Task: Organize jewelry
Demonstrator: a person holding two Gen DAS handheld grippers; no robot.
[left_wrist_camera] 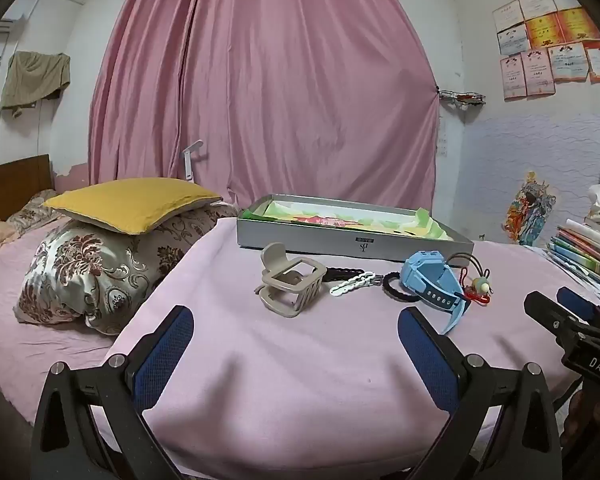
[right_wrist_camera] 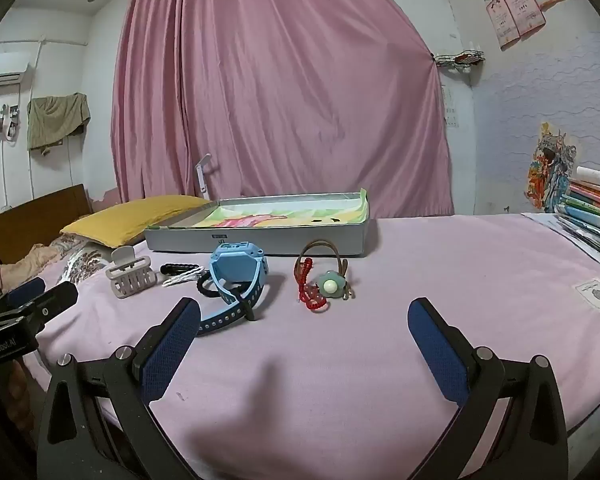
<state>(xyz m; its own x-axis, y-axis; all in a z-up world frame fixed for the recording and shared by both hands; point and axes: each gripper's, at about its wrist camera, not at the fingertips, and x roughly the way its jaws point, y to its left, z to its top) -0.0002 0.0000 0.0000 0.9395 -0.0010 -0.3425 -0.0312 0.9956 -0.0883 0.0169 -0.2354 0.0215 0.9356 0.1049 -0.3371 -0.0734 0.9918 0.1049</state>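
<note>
On the pink cloth lie a beige hair claw [left_wrist_camera: 290, 280] [right_wrist_camera: 131, 272], a black clip [left_wrist_camera: 342, 273] [right_wrist_camera: 178, 268], a white chain clip [left_wrist_camera: 352, 283] [right_wrist_camera: 182, 277], a black hair tie [left_wrist_camera: 398, 286] [right_wrist_camera: 204, 286], a blue watch [left_wrist_camera: 434, 280] [right_wrist_camera: 238, 270] and a green flower charm with red and brown cords [left_wrist_camera: 478, 286] [right_wrist_camera: 326, 284]. Behind them stands an open grey tin box [left_wrist_camera: 352, 236] [right_wrist_camera: 260, 236]. My left gripper [left_wrist_camera: 296, 328] is open and empty in front of the claw. My right gripper [right_wrist_camera: 304, 320] is open and empty in front of the charm.
A stack of books [left_wrist_camera: 588, 248] [right_wrist_camera: 592, 208] sits at the right. A yellow pillow [left_wrist_camera: 132, 204] on a floral pillow [left_wrist_camera: 88, 272] lies at the left. A pink curtain [left_wrist_camera: 268, 80] hangs behind. The right gripper's body [left_wrist_camera: 572, 328] shows at the left view's right edge.
</note>
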